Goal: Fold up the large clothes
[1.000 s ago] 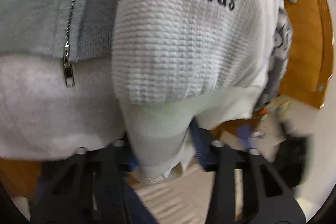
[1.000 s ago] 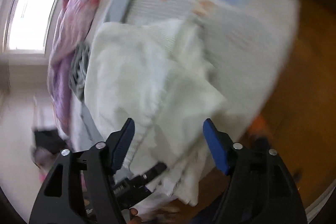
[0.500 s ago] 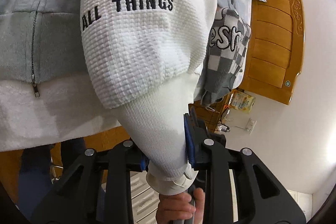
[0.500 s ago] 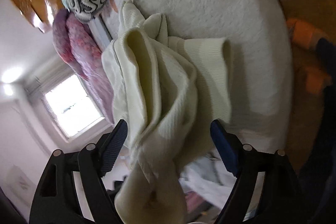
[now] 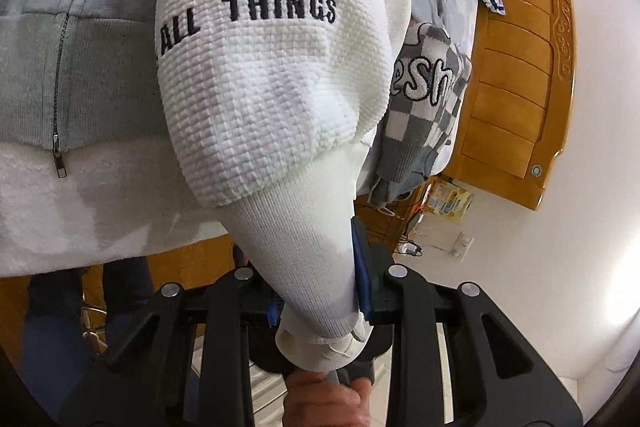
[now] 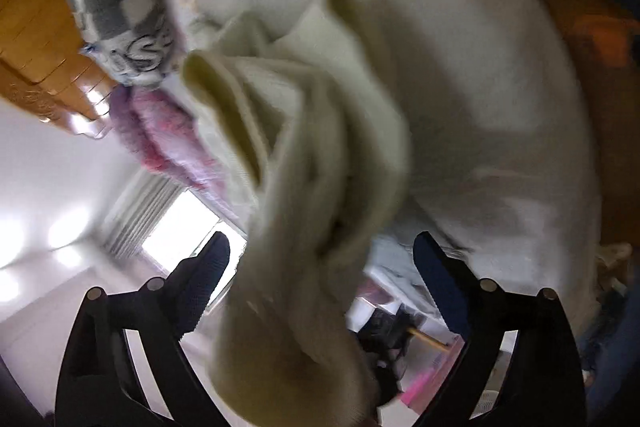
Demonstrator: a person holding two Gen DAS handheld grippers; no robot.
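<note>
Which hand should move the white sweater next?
Left, probably. The left hand-held gripper is shut on the white sweater's cuff. The right hand-held gripper is open, with cloth hanging loose between its fingers.

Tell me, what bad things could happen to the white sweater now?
The left gripper pinches only the ribbed cuff of the white sweater, so the heavy knit might slip out or stretch. The right gripper stands open around a bunched fold in a blurred view, so it may close on too many layers. The sweater could also drag the grey zip hoodie along.
</note>
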